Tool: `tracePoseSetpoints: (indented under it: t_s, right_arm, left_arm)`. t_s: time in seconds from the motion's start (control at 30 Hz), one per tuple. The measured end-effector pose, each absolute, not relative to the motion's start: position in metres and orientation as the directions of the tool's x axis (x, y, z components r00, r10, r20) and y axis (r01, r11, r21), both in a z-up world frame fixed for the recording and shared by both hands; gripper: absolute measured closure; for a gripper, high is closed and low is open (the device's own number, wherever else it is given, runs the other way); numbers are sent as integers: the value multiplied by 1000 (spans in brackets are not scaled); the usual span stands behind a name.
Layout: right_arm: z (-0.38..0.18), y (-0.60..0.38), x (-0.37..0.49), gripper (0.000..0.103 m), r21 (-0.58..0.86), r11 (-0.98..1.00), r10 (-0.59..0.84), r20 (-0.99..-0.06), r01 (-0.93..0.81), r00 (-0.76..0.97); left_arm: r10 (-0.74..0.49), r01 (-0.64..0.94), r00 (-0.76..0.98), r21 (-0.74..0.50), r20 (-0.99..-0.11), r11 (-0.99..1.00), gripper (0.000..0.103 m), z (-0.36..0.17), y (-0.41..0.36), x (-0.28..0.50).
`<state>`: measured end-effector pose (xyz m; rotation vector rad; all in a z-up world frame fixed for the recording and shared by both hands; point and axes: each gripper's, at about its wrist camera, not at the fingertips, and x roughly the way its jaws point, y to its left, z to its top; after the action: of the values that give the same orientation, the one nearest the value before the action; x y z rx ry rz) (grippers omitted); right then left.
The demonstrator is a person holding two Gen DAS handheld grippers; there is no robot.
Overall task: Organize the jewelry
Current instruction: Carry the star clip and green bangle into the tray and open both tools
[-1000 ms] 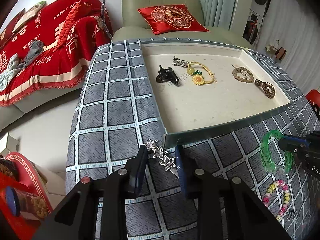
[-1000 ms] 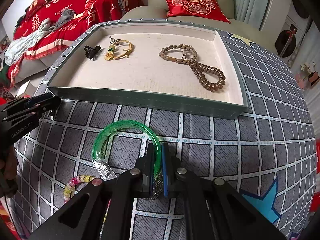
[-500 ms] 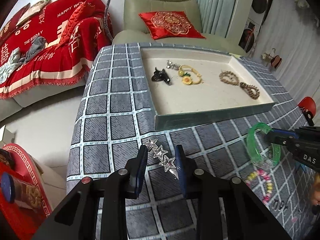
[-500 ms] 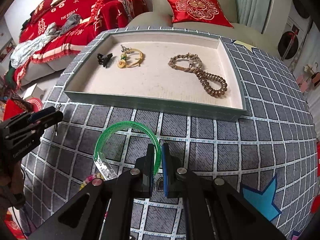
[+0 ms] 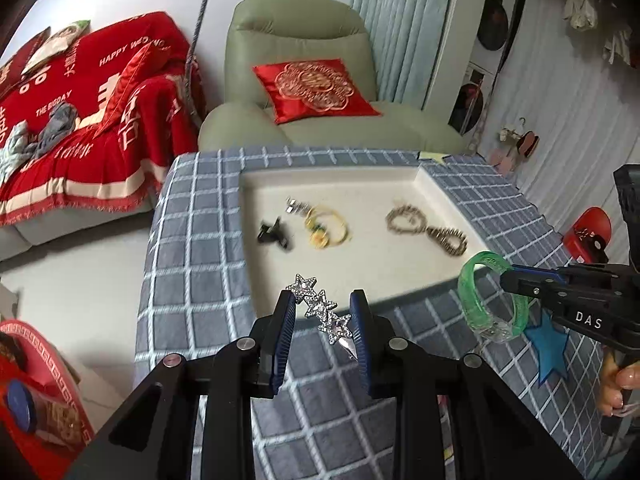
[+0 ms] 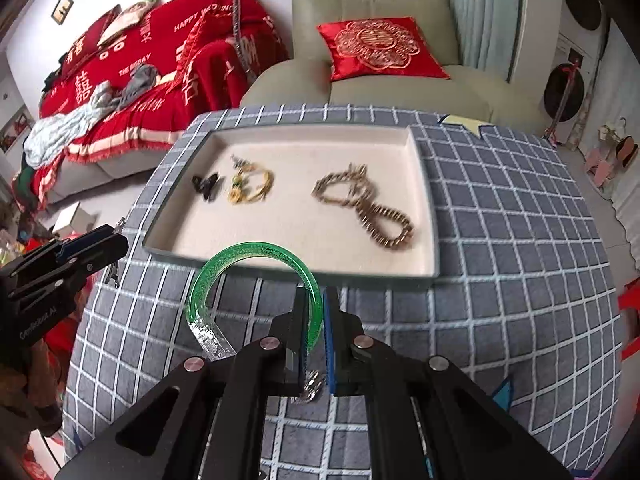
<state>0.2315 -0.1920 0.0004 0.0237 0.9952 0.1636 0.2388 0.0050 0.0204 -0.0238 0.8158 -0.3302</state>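
We see a translucent green bangle, silver star hair clip, cream tray with grey-green rim, black claw clip, yellow bracelet, bronze chain; desk cloth grey, white grid.

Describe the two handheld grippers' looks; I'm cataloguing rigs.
Both the left gripper and the right gripper have matte black angular bodies, silver round bolt heads, and jaws lined with ribbed blue pads. The right carries white "DAS" lettering, the left a faint grey logo. No cables or sleeves show.
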Motion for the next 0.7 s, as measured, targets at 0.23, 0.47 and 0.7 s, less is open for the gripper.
tracePoseSetpoints:
  t_s: [0.23,0.47,0.7]
  right_arm:
    - [13,-211,264,95,116,990,141,-822,-80,552]
    - [8,-223,308,95,134,990,131,-830,-34,542]
    - [-15,-230,349,95,130,992,106,-848,9,519]
  left_arm:
    - [-309,296,648,-144,-697,944,59,32,-15,270]
    - [-299,301,642,-127,-706,945,59,31,-37,311]
    - [-268,299,631,-91,-728,950,59,14,-55,350]
